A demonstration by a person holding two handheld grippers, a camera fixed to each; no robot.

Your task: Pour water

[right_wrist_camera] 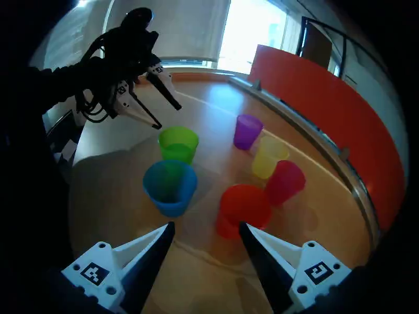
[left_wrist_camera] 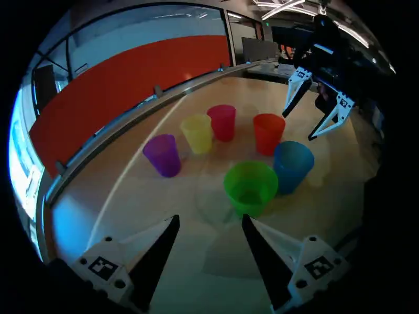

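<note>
- Wooden bench (left_wrist_camera: 209, 267), pale and glossy, carries six coloured cups that stand upright in a loose cluster.
- Closest in the left gripper view, my left gripper (left_wrist_camera: 209, 217) hangs above the bench with its jaws wide apart and nothing between them.
- Just beyond those jaws stands the green cup (left_wrist_camera: 250, 187). The blue cup (left_wrist_camera: 292, 166) is right beside it; I cannot tell whether they touch.
- Farther on, the purple cup (left_wrist_camera: 163, 155) stands apart to the left. The yellow cup (left_wrist_camera: 197, 133) and pink cup (left_wrist_camera: 222, 122) stand close together, and the red cup (left_wrist_camera: 268, 133) stands behind the blue one.
- In the right gripper view, my right gripper (right_wrist_camera: 206, 225) also has its jaws wide and empty, with the red and blue cups nearest to it.
- I cannot tell whether any cup holds water.
- Across the cluster, each gripper appears in the other's view, raised above the bench with jaws spread.
- Farthest back, an orange wall panel (left_wrist_camera: 131, 78) runs along the bench's long edge, and a bright window (right_wrist_camera: 251, 31) glows beyond the end.
</note>
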